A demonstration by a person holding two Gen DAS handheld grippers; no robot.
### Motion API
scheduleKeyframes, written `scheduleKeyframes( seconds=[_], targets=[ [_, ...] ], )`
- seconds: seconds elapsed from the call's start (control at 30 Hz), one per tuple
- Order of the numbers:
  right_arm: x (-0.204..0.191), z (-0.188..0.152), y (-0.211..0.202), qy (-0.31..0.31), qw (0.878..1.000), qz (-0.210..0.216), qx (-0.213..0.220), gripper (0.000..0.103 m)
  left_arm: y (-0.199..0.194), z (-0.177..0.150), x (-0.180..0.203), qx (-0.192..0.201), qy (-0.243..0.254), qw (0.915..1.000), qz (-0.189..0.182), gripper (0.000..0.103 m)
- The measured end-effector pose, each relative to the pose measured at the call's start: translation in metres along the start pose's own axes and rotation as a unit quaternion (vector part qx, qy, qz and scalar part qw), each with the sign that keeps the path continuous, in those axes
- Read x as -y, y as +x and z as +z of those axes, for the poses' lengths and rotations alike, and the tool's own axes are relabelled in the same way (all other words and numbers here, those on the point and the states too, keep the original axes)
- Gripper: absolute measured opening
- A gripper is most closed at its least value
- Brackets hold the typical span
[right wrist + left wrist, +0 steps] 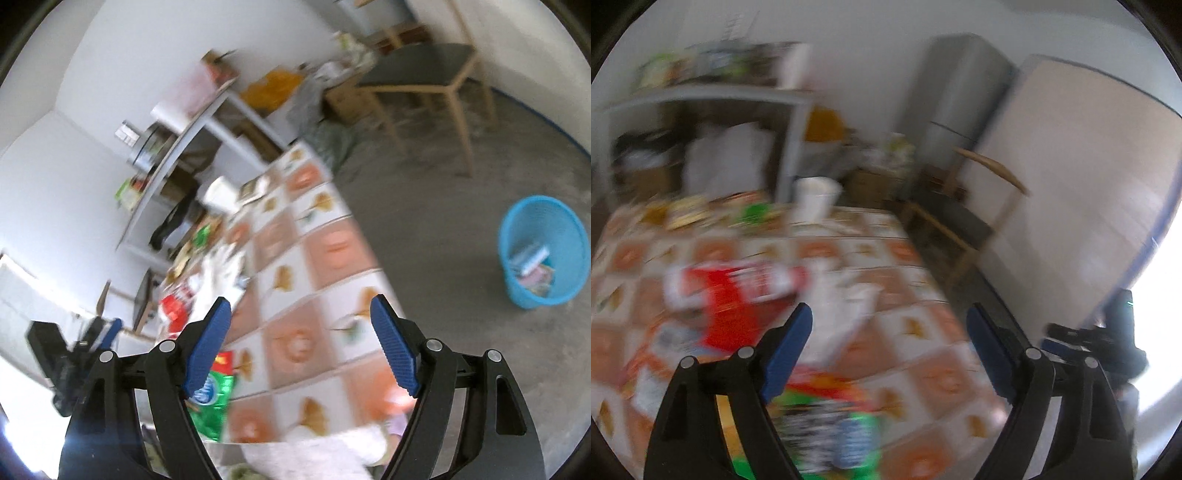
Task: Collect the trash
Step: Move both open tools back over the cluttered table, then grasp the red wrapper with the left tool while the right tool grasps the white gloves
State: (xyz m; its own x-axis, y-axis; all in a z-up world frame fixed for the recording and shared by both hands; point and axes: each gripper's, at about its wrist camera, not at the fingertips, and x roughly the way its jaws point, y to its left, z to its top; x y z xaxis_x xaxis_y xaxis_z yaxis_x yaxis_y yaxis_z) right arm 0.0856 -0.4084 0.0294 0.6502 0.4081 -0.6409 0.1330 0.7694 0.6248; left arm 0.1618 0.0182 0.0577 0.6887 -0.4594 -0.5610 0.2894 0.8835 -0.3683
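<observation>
Both views are motion-blurred. My left gripper [889,314] is open and empty above a table with an orange-and-white patterned cloth [923,332]. Below it lie a red wrapper [731,299], crumpled white paper [842,306] and a green wrapper [831,435]. My right gripper [300,308] is open and empty over the same cloth [295,295]. The right wrist view shows the green wrapper [212,398], the red wrapper [173,310], white paper [221,269] and more white paper [314,454] at the bottom. A blue bin [543,251] holding some trash stands on the floor to the right.
A white cup [814,199] and more packets [687,214] sit at the table's far end. A wooden chair [424,77] stands beyond the table, a grey shelf [713,99] with clutter behind it, a grey fridge [956,92] at the wall. The other gripper shows at right [1108,339].
</observation>
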Motion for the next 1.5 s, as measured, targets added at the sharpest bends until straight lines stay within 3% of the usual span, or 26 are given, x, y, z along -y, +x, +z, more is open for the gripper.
scheduleKeyframes(
  seconds=[0.2,0.47,0.6,0.83,1.13,1.23,1.5],
  targets=[
    [-0.075,0.001,0.066,-0.050,0.996,0.036,-0.060,0.077,-0.018,-0.007,-0.099,-0.008,-0.078,0.9957,0.050,0.083],
    [-0.161,-0.009,0.158,-0.129,0.984,0.018,-0.121,0.077,0.000,0.000,-0.128,-0.043,-0.071,0.9956,0.042,0.083],
    [-0.190,-0.013,0.194,-0.182,0.975,-0.033,-0.121,0.075,0.021,0.005,-0.124,-0.069,-0.056,0.9955,0.034,0.083],
    [-0.200,-0.020,0.237,-0.236,0.959,-0.092,-0.123,0.070,0.062,0.013,-0.121,-0.113,-0.039,0.9910,0.060,0.083],
    [-0.197,-0.029,0.258,-0.254,0.951,-0.116,-0.136,0.064,0.109,0.010,-0.125,-0.160,-0.031,0.9829,0.086,0.082],
    [-0.198,-0.032,0.259,-0.264,0.948,-0.121,-0.133,0.062,0.116,0.007,-0.123,-0.168,-0.023,0.9811,0.093,0.075],
    [-0.200,-0.036,0.261,-0.285,0.940,-0.136,-0.131,0.057,0.122,0.003,-0.124,-0.175,-0.017,0.9785,0.107,0.045]
  ],
)
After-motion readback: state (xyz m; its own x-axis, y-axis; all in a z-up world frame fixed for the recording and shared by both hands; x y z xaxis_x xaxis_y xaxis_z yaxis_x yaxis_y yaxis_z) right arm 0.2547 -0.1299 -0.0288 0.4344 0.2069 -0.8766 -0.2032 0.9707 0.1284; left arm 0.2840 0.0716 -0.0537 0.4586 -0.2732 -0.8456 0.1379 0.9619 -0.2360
